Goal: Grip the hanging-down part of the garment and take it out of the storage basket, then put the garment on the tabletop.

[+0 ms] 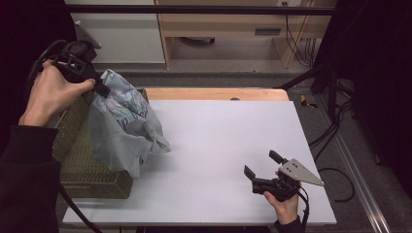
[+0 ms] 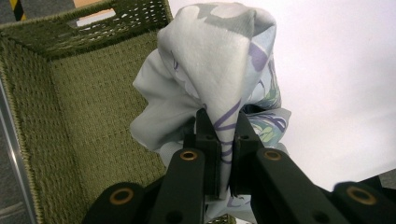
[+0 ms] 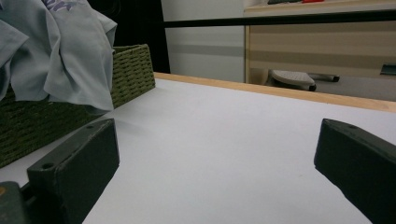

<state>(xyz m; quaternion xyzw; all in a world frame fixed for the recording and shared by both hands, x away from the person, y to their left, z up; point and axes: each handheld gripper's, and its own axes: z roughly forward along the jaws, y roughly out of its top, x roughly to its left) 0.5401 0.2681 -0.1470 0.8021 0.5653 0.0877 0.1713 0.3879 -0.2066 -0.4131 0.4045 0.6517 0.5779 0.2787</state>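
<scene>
The left gripper [image 1: 99, 83] was clamped on a pale grey printed cloth [image 1: 124, 124], its 2 jaws pinched tight on a fold of the fabric, as the left gripper view showed with the cloth [image 2: 219, 60] bunched up directly ahead of the jaw tips. From that gripper the cloth hung down and spread away, part of it over the green woven basket [image 1: 82, 165] that sat below and beside the gripper, part of it draped past the basket's near wall onto the white table [image 1: 228, 145]. In the left gripper view the basket [image 2: 84, 116] lay open beyond the jaws. The right gripper [image 1: 265, 165] rested low on the table, well apart from the cloth, its 2 jaws spread wide with nothing between them; in the right gripper view the cloth [image 3: 60, 56] and basket [image 3: 133, 70] lay far ahead of its jaws
</scene>
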